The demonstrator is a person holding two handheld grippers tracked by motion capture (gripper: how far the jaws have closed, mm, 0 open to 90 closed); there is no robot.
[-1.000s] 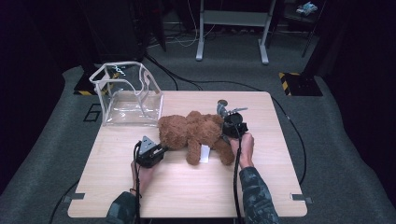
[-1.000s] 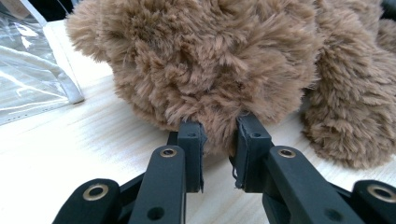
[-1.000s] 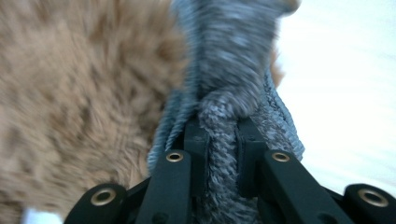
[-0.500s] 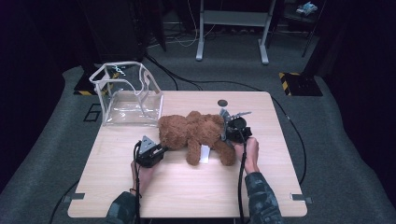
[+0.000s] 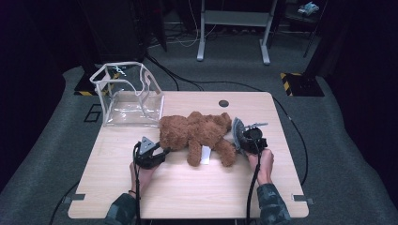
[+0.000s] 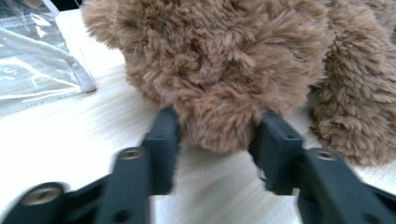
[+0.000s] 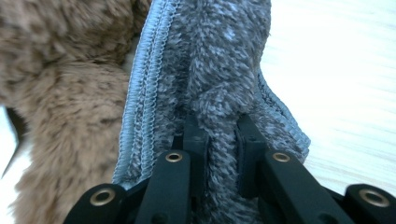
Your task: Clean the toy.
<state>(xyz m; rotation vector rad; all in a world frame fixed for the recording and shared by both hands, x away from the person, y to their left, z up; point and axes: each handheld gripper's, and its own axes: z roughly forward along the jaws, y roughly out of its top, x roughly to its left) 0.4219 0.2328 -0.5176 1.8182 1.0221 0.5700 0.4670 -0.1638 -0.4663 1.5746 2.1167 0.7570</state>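
1. Pale wood table (image 5: 197, 187) is carrying a brown teddy bear (image 5: 197, 133), which is lying with its long axis running left to right across the middle.
2. A furry limb of the bear (image 6: 219, 84) is being straddled by the left gripper (image 6: 215, 140), its jaws spread to either side and not yet closing.
3. A grey fleece cloth (image 7: 210, 84) is being pinched in a fold by the right gripper (image 7: 219, 140) at the bear's right end, touching its fur.
4. A clear plastic bag (image 5: 126, 96) is standing at the table's far left corner, nearer the left gripper.
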